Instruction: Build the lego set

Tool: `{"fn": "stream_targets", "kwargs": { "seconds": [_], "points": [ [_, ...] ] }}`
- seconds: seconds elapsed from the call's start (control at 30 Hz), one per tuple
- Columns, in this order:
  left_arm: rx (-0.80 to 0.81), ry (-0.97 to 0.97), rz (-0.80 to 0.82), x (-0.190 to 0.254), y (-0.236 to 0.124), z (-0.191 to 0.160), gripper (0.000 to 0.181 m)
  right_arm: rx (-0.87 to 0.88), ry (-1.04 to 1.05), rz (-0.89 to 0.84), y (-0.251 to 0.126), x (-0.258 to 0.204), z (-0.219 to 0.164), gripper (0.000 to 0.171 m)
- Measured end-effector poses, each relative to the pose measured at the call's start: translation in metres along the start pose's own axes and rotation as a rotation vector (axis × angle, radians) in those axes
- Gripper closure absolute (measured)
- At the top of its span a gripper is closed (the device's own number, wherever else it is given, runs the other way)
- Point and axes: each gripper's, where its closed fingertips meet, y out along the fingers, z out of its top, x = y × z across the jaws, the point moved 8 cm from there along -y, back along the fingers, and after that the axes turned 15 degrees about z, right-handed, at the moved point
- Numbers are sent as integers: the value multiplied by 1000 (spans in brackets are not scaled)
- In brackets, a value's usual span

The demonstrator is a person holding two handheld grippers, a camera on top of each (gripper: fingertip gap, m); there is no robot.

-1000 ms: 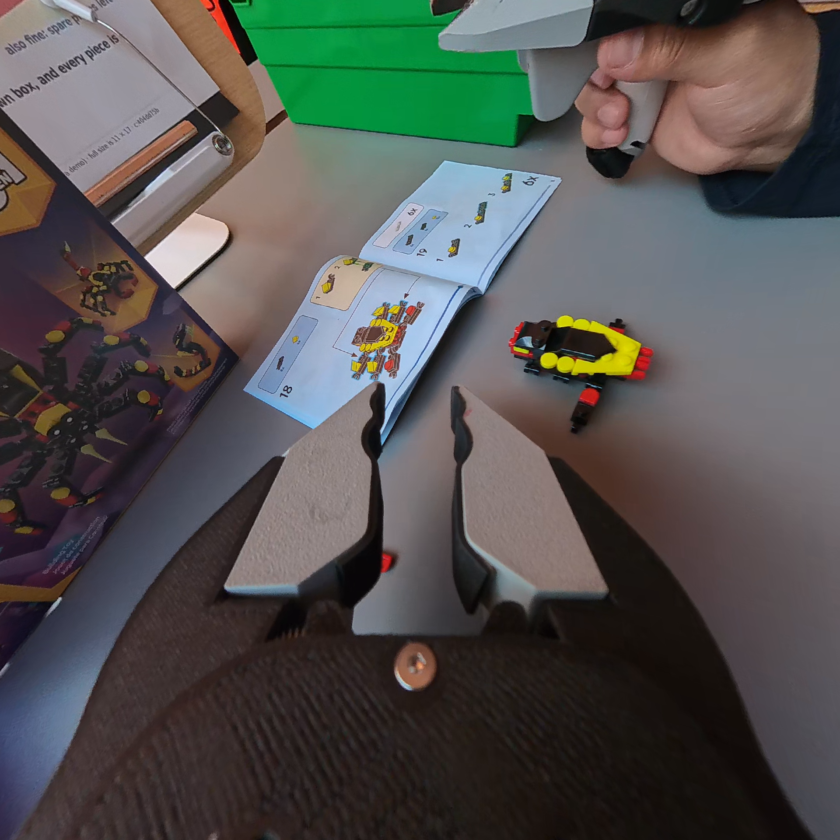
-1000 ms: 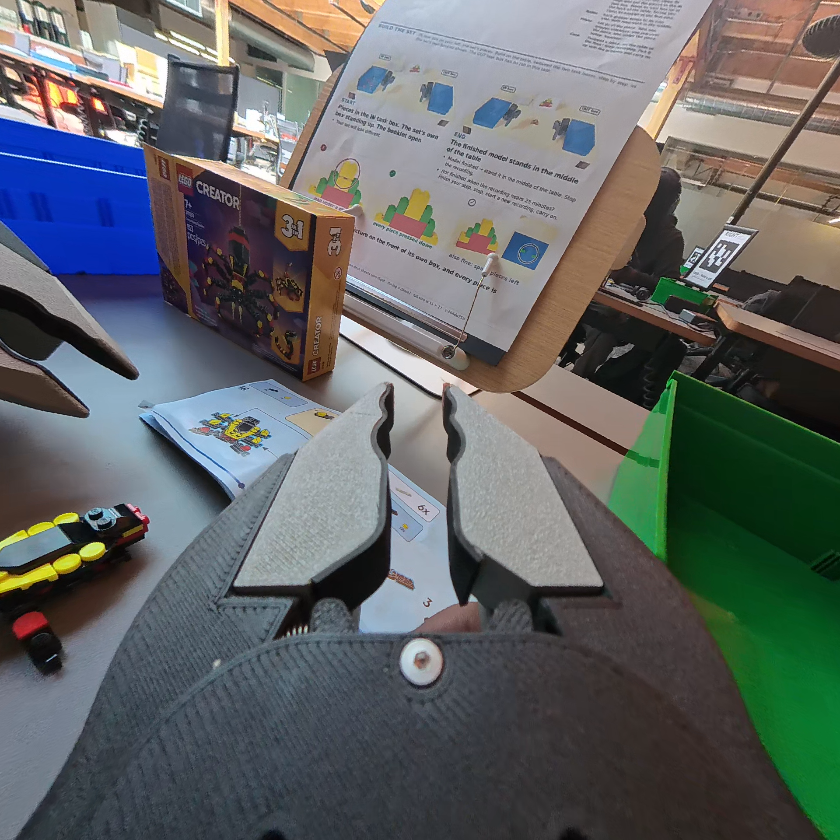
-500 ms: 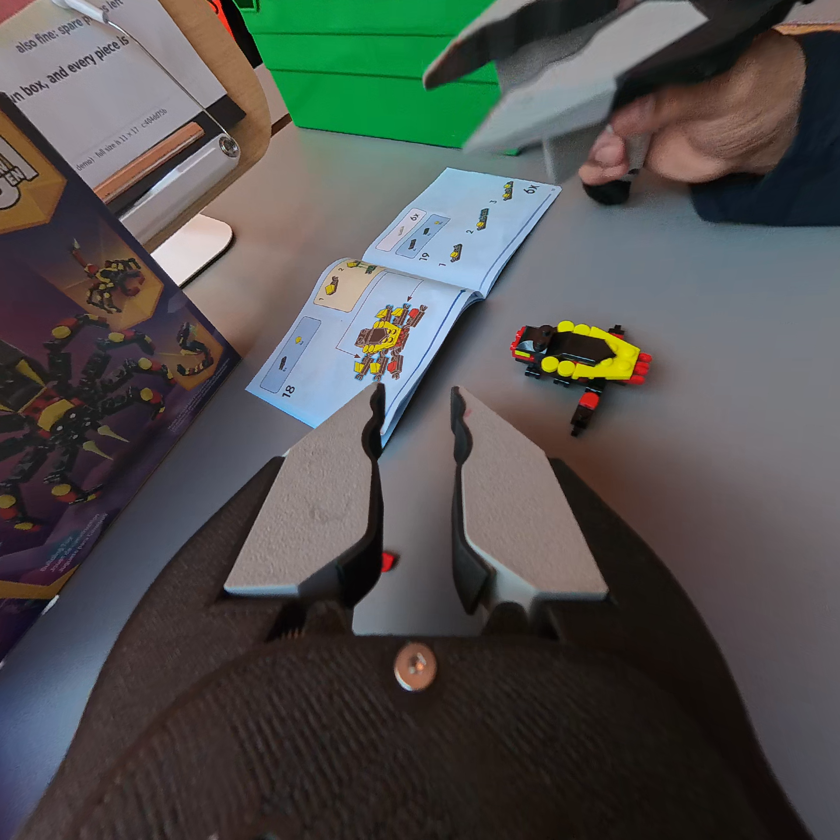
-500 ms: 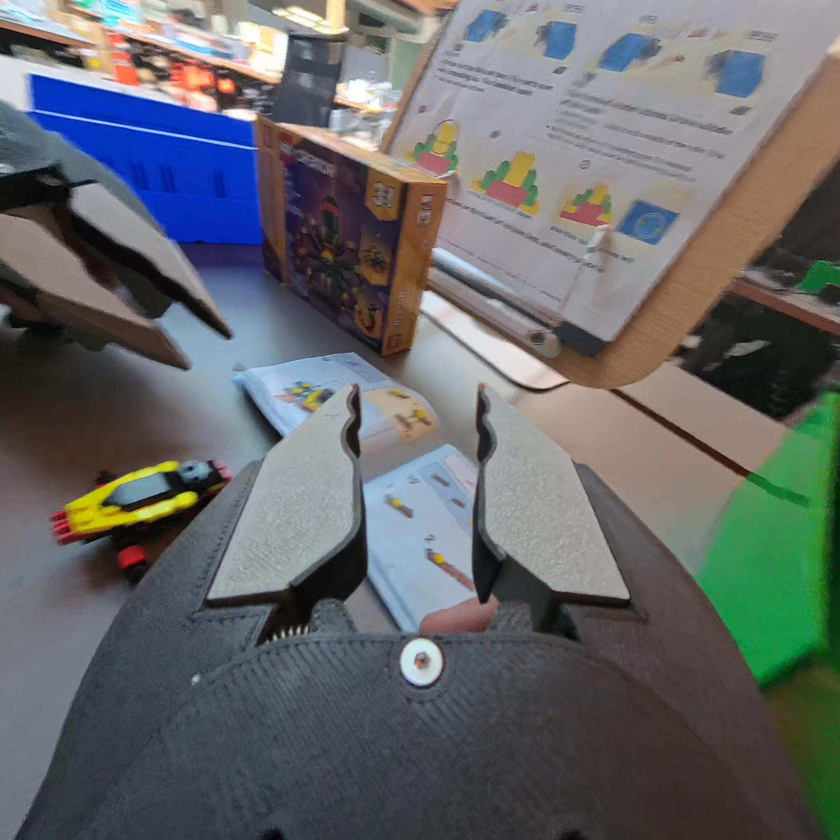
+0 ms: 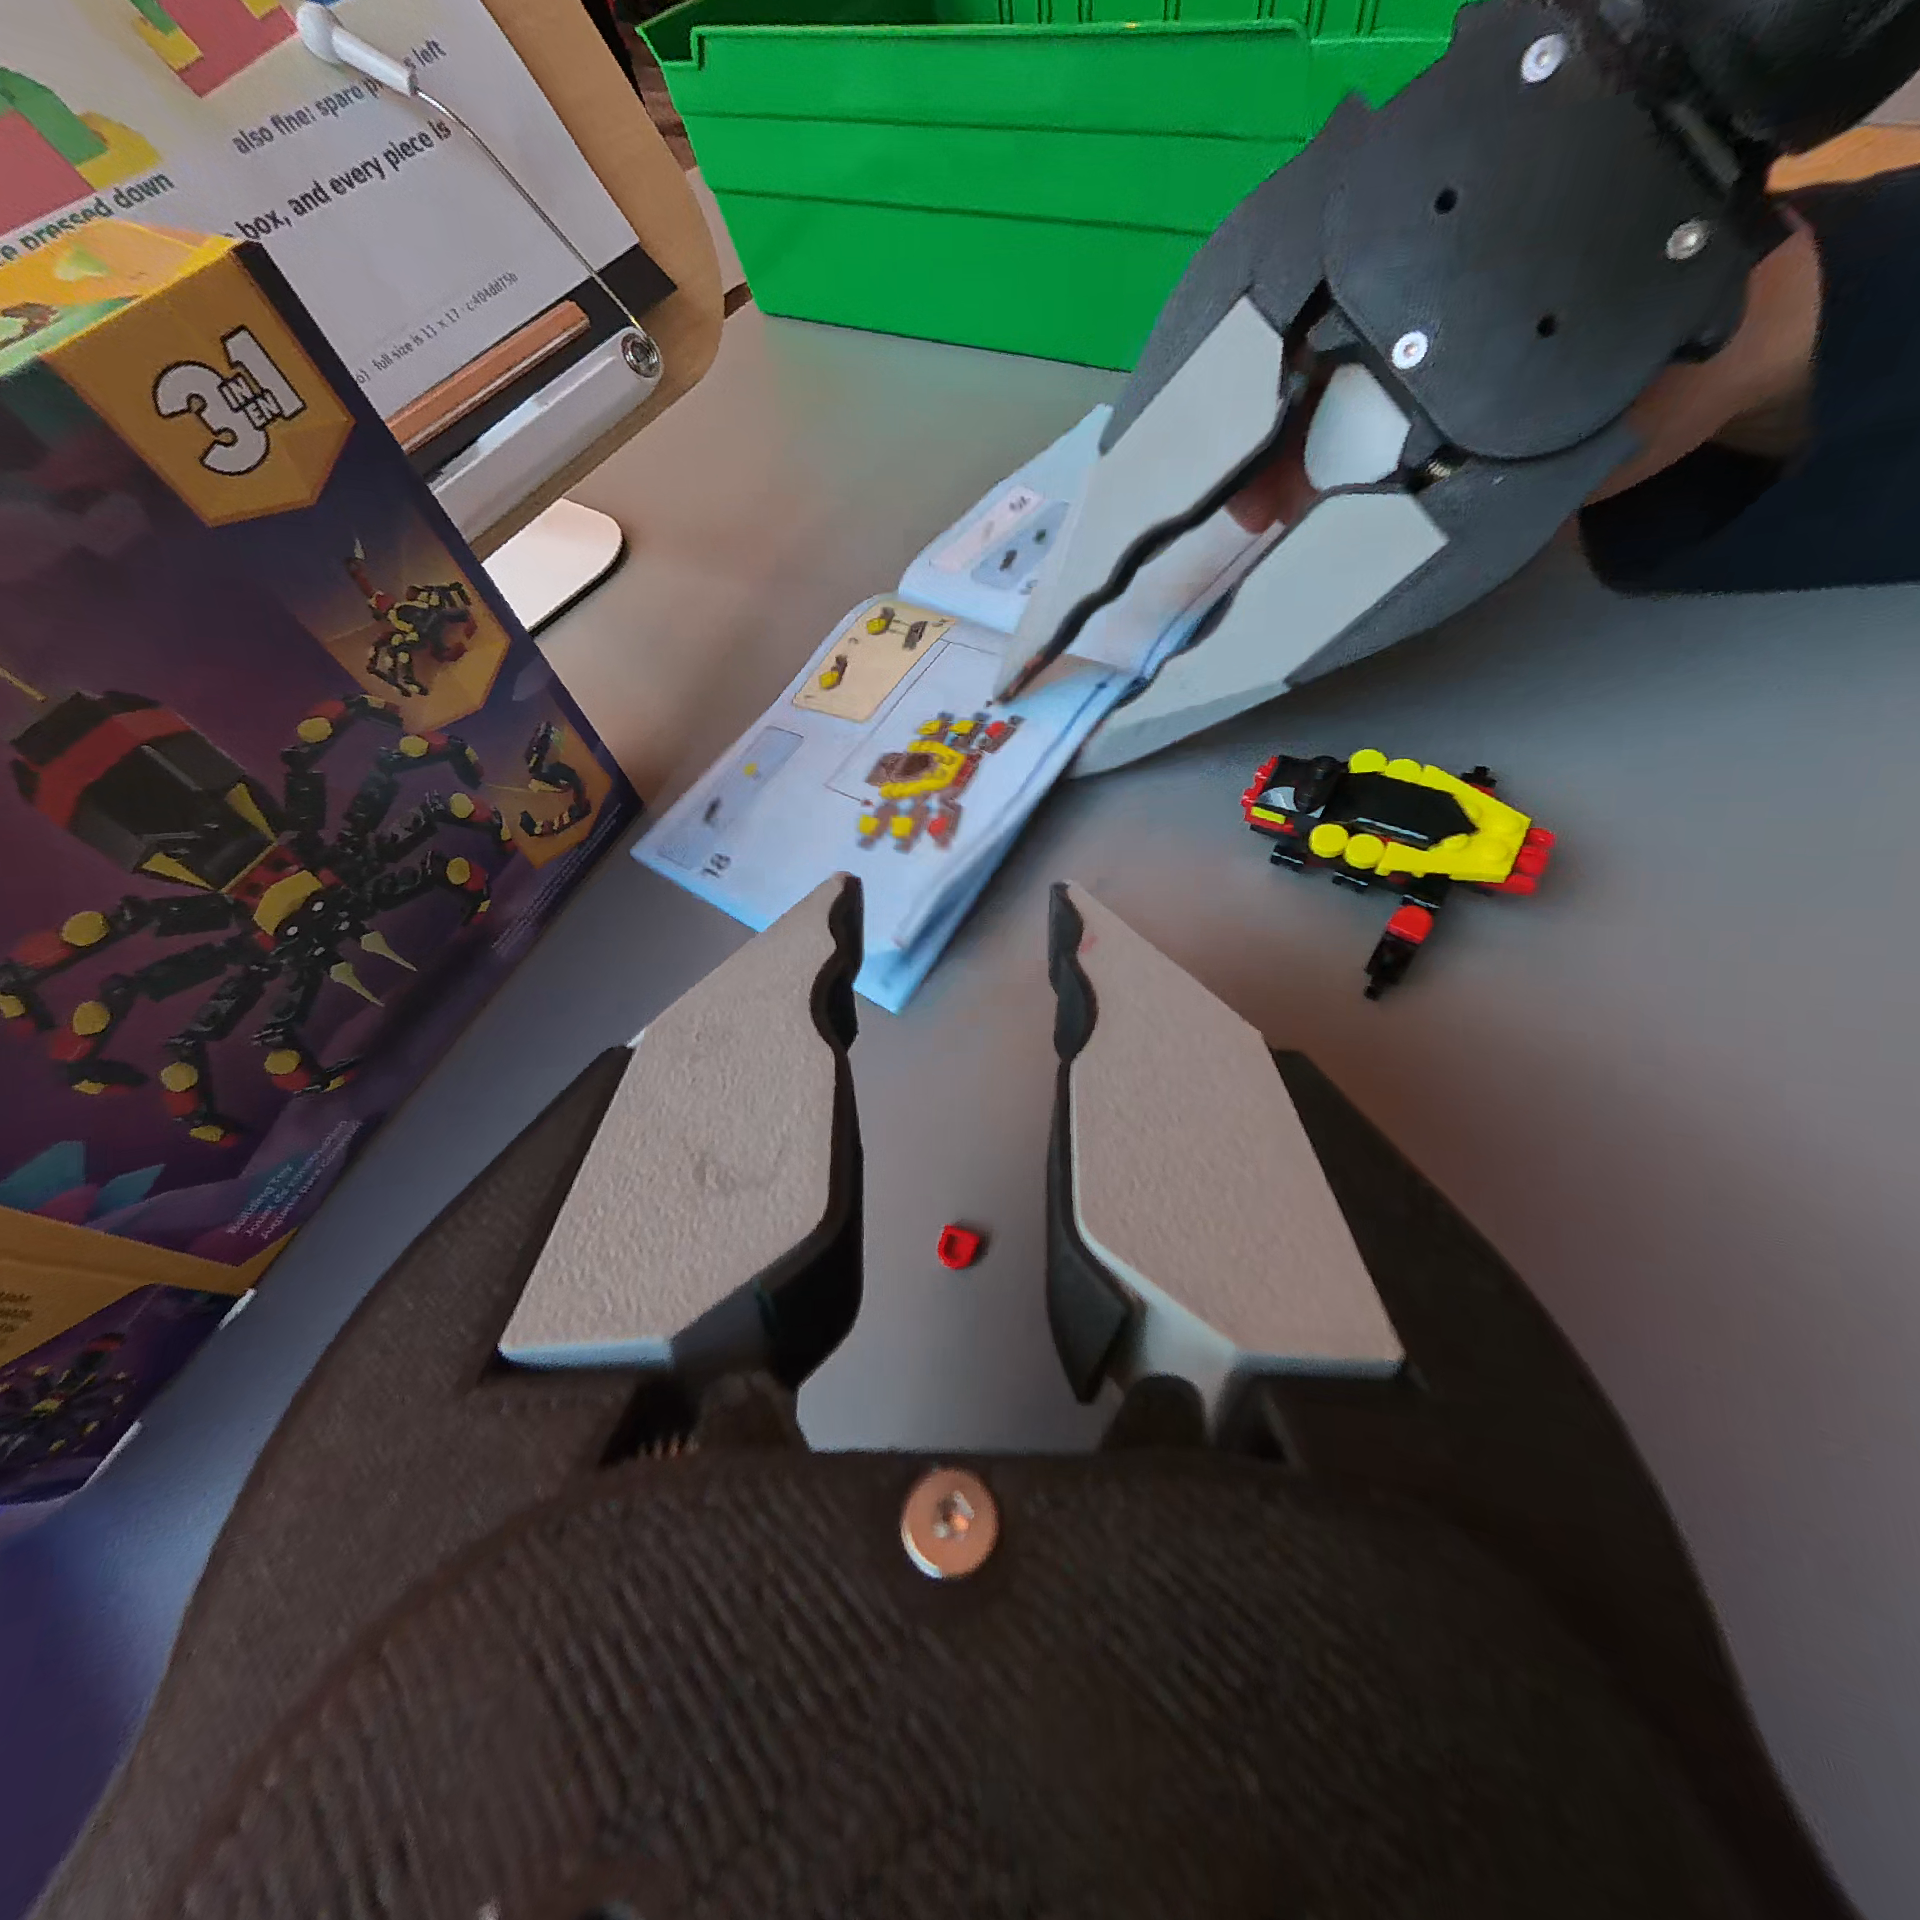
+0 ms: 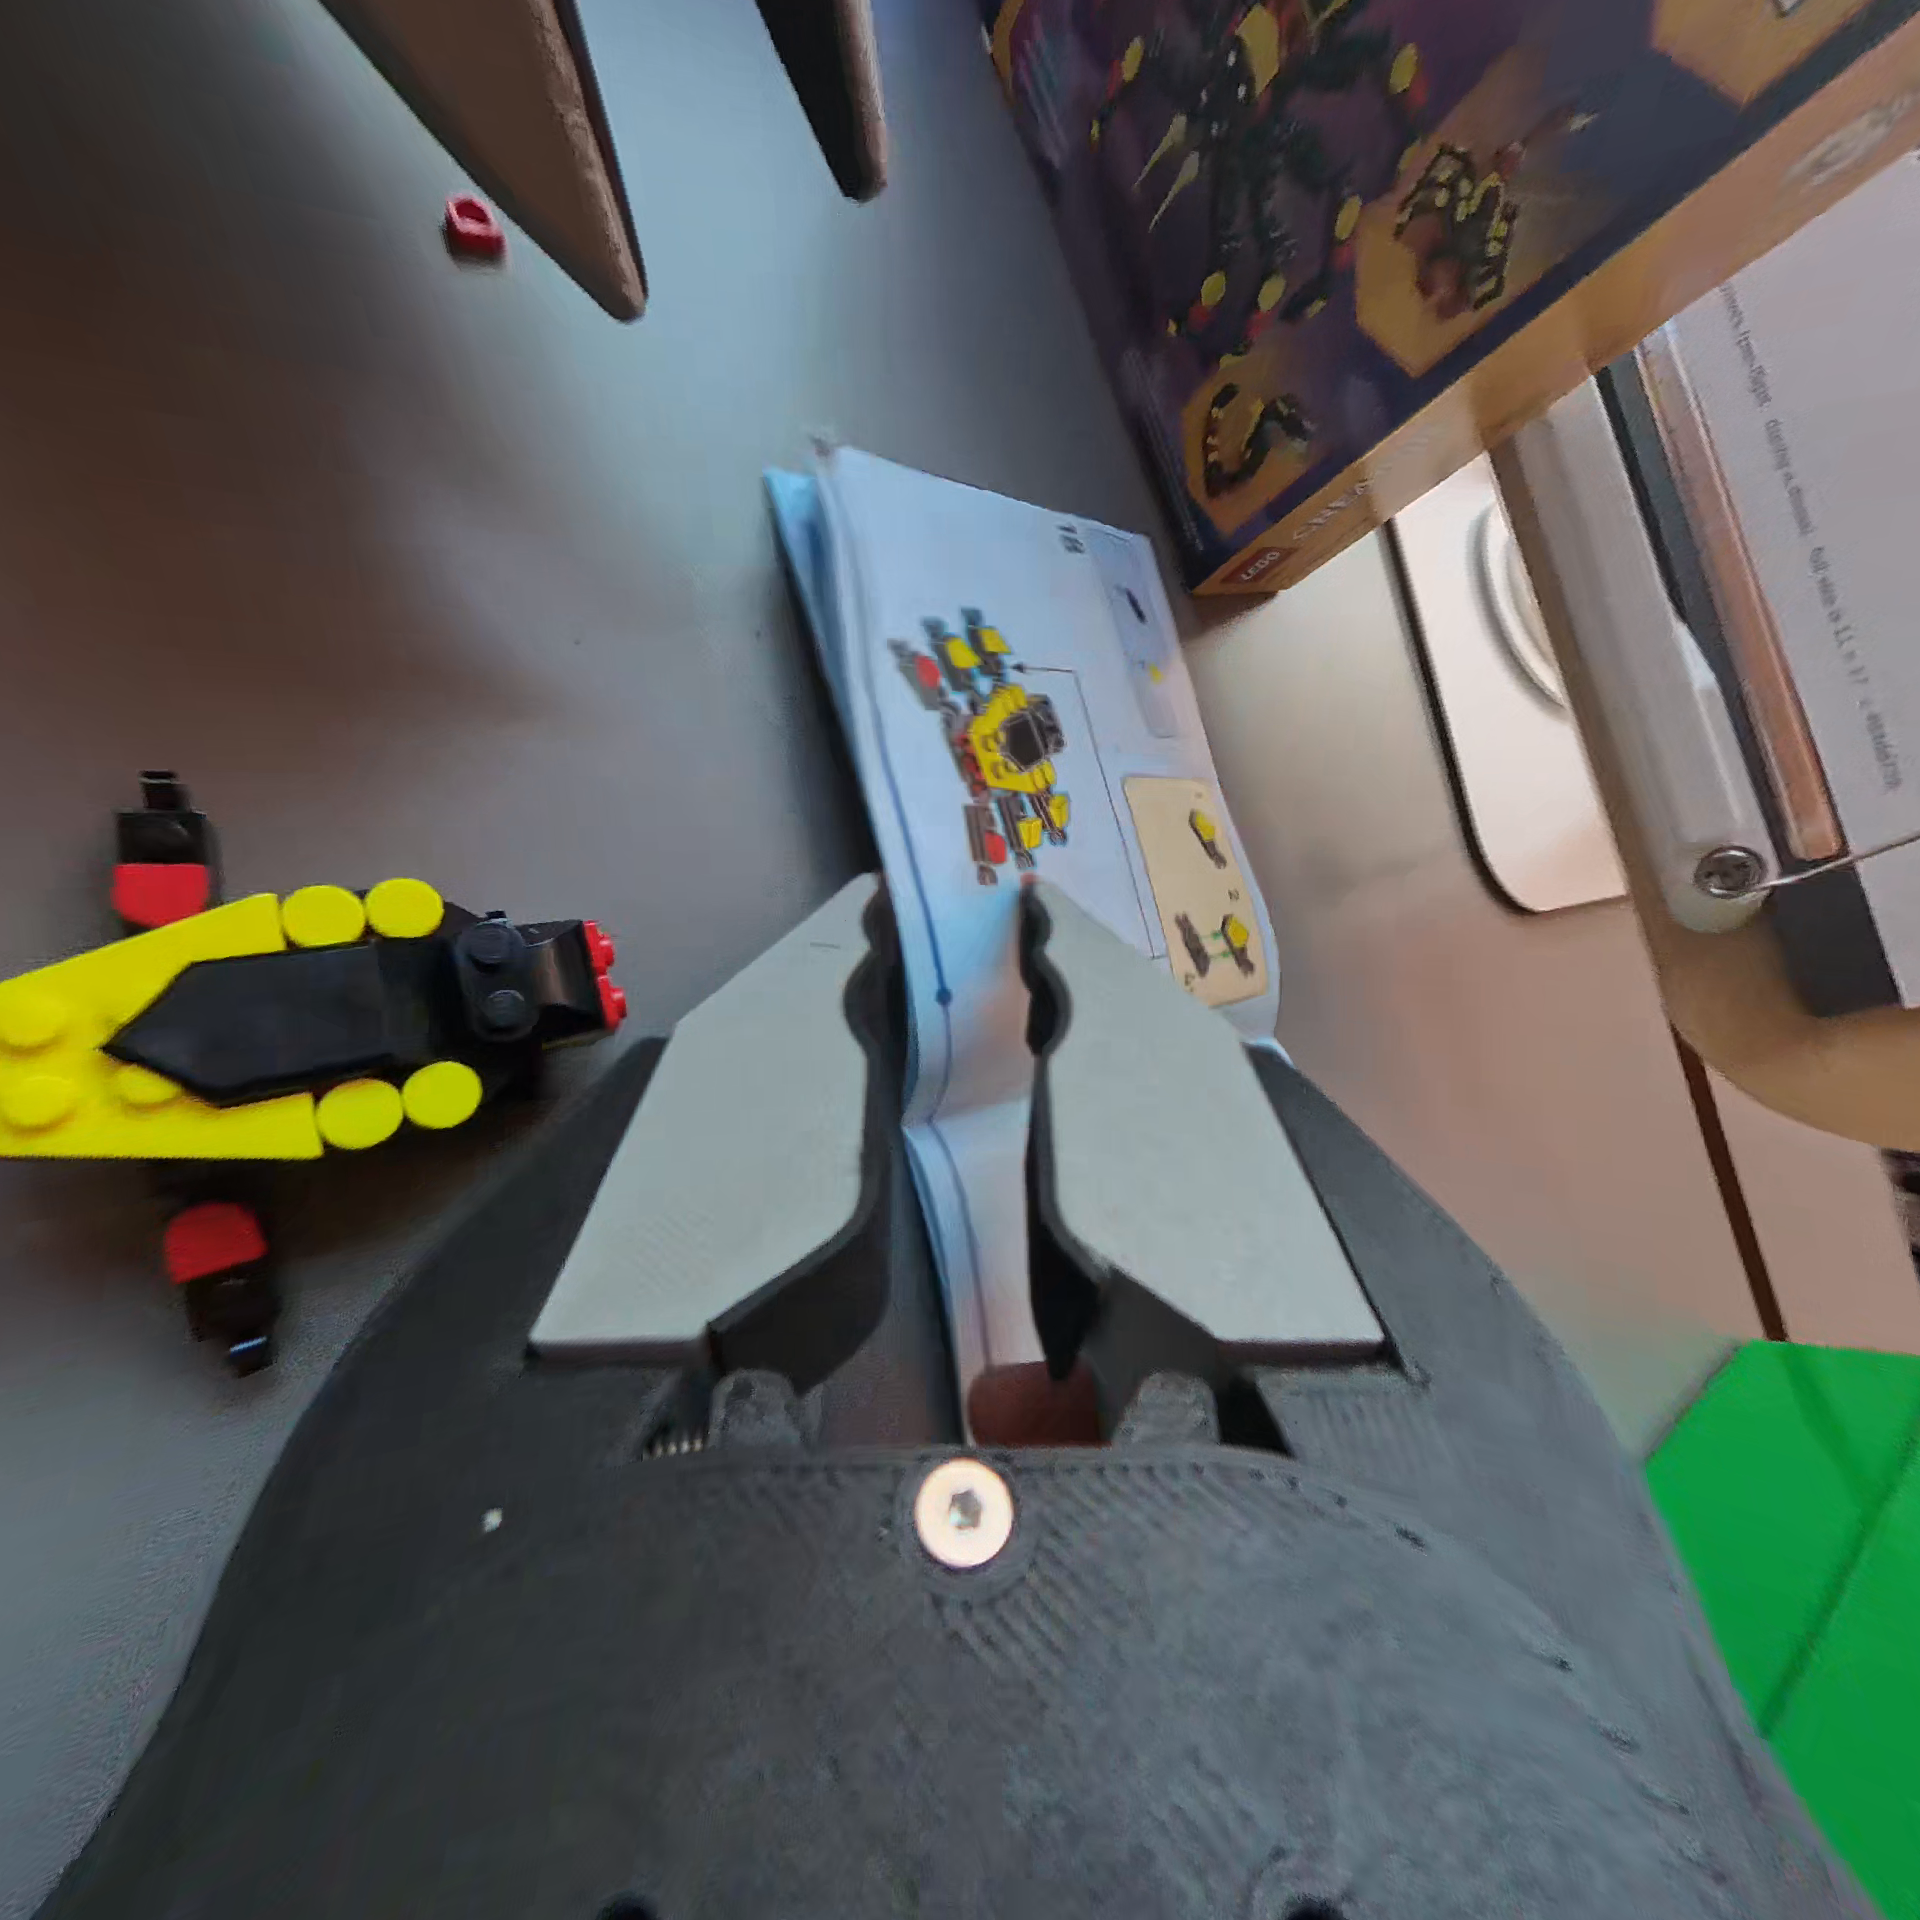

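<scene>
A partly built yellow, black and red lego model (image 5: 1392, 831) lies on the grey table; it also shows in the right wrist view (image 6: 270, 1018). A small loose red piece (image 5: 958, 1245) lies on the table between my left fingers, untouched. My left gripper (image 5: 951, 935) is open and empty, low over the table. The open instruction booklet (image 5: 883, 790) lies ahead of it. My right gripper (image 6: 951, 909) points down at the booklet (image 6: 997, 644), jaws a little apart, with the right-hand pages standing between them. It also shows in the left wrist view (image 5: 1049, 722).
The purple set box (image 5: 239, 779) stands upright at the left of the booklet. A wooden board with a printed sheet (image 5: 436, 208) stands behind it on a metal foot. A green bin (image 5: 987, 177) sits at the back. A hand holds the right gripper.
My right gripper has swung down from facing the board onto the booklet, first widening, then narrowing around its pages. My left gripper has shifted slightly, so the red piece now shows between its fingers.
</scene>
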Motion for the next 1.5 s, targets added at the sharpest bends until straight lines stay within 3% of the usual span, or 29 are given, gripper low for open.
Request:
{"fn": "stream_targets", "kwargs": {
  "seconds": [0.03, 0.1, 0.2, 0.33, 0.47, 1.07, 1.5],
  "points": [
    [-3, 2, 0, 0, 0, 0, 148, -25, -20, -31, 3, 2, -1, 162],
    [-5, 7, 4, 0, 1, -1, 148, -2, -7, -131, -2, 9, -1, 171],
    [2, 7, 13, -2, -1, 0, 149, 259, 179, -225, -46, 35, 5, 171],
    [15, 8, 19, -2, -3, 3, 150, 871, 466, -114, -124, 55, 3, 171],
    [17, 24, 13, 2, -3, 4, 150, 1104, 535, -26, -154, 55, -9, 171],
    [18, 31, 17, 4, -2, 4, 150, 1234, 594, -12, -164, 58, -22, 171],
    [21, 28, 20, 3, -2, 4, 150, 997, 316, -268, -166, 41, -1, 171]
  ]
}}
